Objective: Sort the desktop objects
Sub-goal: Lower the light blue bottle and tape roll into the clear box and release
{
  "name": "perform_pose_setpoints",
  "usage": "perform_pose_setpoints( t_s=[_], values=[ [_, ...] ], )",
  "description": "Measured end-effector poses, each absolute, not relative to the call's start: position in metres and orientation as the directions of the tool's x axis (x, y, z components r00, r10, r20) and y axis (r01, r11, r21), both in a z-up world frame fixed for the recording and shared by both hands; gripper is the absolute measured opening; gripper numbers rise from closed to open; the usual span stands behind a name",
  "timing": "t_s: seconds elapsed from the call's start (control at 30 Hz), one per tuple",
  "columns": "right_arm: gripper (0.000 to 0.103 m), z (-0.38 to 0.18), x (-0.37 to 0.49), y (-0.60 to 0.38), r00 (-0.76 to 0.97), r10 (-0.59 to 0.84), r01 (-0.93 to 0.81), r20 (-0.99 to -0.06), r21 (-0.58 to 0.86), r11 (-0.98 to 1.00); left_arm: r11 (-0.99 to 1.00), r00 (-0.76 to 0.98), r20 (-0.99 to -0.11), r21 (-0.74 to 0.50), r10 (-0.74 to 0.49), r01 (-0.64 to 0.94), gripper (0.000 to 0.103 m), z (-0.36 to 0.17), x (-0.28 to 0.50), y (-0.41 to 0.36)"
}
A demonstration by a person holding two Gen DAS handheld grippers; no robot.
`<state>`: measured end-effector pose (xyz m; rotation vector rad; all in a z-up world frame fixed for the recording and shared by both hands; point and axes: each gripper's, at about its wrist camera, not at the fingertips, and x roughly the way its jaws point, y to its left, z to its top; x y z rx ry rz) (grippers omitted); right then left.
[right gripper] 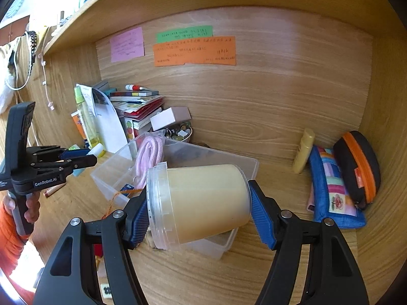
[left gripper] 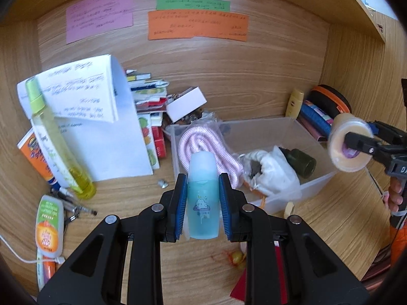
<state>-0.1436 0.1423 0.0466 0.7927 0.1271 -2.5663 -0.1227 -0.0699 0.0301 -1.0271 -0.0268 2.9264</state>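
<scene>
My left gripper [left gripper: 202, 198] is shut on a small blue bottle [left gripper: 202, 203] with a pale cap, held above the desk just in front of the clear plastic bin [left gripper: 315, 185]. The bin holds a pink rope [left gripper: 195, 145], a white cloth bundle [left gripper: 272, 170] and a dark green bottle [left gripper: 302, 162]. My right gripper [right gripper: 198, 203] is shut on a cream-filled clear tub [right gripper: 201, 200], held on its side over the bin's near right corner [right gripper: 216, 249]. The tub also shows in the left wrist view [left gripper: 348, 145].
A yellow-green spray bottle [left gripper: 56, 145], papers and stacked books [left gripper: 150, 106] crowd the back left. Tubes and pens [left gripper: 49, 226] lie front left. A yellow bottle [right gripper: 302, 152], a blue patchwork pouch [right gripper: 333, 193] and a black-orange case [right gripper: 358, 170] sit at the right wall.
</scene>
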Motion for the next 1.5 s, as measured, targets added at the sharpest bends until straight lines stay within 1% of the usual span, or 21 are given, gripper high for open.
perform_pose_setpoints(
  t_s=[0.37, 0.7, 0.8, 1.0, 1.23, 1.37, 1.5],
  values=[
    [0.066, 0.025, -0.175, 0.126, -0.691, -0.402, 0.433, -0.601, 0.101, -0.896, -0.996, -0.751, -0.655, -0.064, 0.084, -0.056, 0.024, 0.018, -0.153, -0.062],
    [0.066, 0.008, -0.186, 0.111, -0.689, -0.363, 0.421, -0.628, 0.062, -0.905, -0.996, -0.704, -0.704, -0.073, 0.092, -0.057, 0.024, -0.005, -0.174, -0.061],
    [0.064, 0.004, -0.189, 0.109, -0.681, -0.365, 0.426, -0.635, 0.063, -0.903, -0.996, -0.697, -0.712, -0.069, 0.086, -0.052, 0.024, -0.010, -0.178, -0.061],
    [0.064, -0.010, -0.194, 0.101, -0.664, -0.342, 0.431, -0.665, 0.034, -0.902, -0.996, -0.697, -0.713, -0.057, 0.084, -0.061, 0.024, -0.015, -0.179, -0.057],
    [0.064, -0.015, -0.193, 0.089, -0.674, -0.305, 0.437, -0.673, -0.030, -0.899, -0.998, -0.697, -0.715, -0.020, 0.058, -0.063, 0.024, -0.018, -0.179, -0.052],
    [0.064, -0.018, -0.193, 0.088, -0.670, -0.296, 0.435, -0.681, -0.037, -0.899, -0.998, -0.696, -0.716, -0.011, 0.052, -0.063, 0.025, -0.019, -0.180, -0.050],
    [0.065, -0.017, -0.193, 0.087, -0.669, -0.284, 0.432, -0.687, -0.047, -0.901, -0.998, -0.693, -0.719, -0.013, 0.055, -0.066, 0.027, -0.018, -0.180, -0.050]
  ],
)
